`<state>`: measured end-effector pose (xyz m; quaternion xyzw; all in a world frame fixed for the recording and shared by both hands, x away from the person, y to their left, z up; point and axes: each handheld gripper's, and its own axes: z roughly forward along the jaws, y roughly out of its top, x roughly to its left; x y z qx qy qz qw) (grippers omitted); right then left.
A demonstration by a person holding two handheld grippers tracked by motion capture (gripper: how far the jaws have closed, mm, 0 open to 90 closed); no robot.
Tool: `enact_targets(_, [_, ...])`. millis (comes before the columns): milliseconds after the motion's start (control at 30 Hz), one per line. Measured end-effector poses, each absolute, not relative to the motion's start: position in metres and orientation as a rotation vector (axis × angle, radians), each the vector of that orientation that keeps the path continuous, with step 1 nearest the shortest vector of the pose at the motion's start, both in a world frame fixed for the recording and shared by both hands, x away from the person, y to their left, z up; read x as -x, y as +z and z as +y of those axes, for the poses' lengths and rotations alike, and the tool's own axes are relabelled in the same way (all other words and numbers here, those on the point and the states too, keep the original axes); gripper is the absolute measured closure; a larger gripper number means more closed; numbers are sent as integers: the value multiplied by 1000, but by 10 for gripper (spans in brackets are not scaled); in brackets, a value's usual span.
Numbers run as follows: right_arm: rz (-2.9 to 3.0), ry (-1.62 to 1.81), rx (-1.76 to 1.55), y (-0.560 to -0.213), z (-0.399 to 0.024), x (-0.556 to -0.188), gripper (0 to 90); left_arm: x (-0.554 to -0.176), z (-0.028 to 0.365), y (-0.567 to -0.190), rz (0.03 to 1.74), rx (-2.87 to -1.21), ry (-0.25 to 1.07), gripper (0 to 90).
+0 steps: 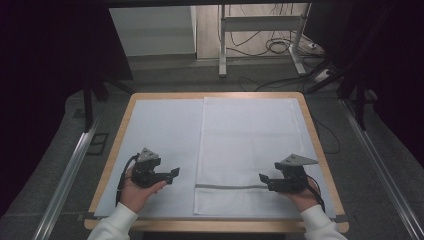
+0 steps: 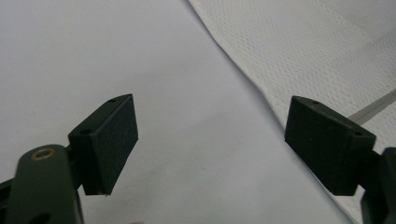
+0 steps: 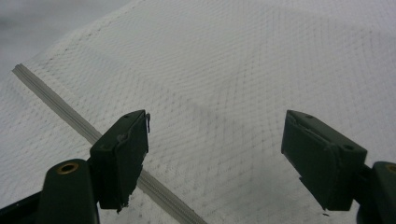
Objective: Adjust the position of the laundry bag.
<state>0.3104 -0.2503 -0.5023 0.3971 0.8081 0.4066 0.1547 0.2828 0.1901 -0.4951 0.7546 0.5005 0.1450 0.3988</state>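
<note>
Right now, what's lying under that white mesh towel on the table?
Under the white mesh towel lies a pale sheet, which covers the wooden table and shows bare to the towel's left. Whether anything else sits beneath the towel is hidden; it lies flat, with no visible bulge.

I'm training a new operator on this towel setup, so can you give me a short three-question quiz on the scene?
1. True or false: the left gripper is shut on the white mesh towel.
2. Which gripper is over the towel? A) left B) right C) both
3. What crosses the towel near its near end?

Key:
1. False. Its fingers stand apart over the pale blue table cover, beside the towel's edge.
2. B. The right gripper hangs open over the towel.
3. A thin grey stripe, running across its width.
</note>
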Motion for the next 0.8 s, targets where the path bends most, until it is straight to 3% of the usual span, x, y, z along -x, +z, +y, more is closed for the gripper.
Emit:
enact_targets(300, [2331,1144,-1124,-505,-242,-314,228,-279,198,-484,1298,-1903,332,216])
enact_targets(800, [2330,1129,-1119,-508,-237,-308,228,-298,151,-484,1241,-1982,258,205])
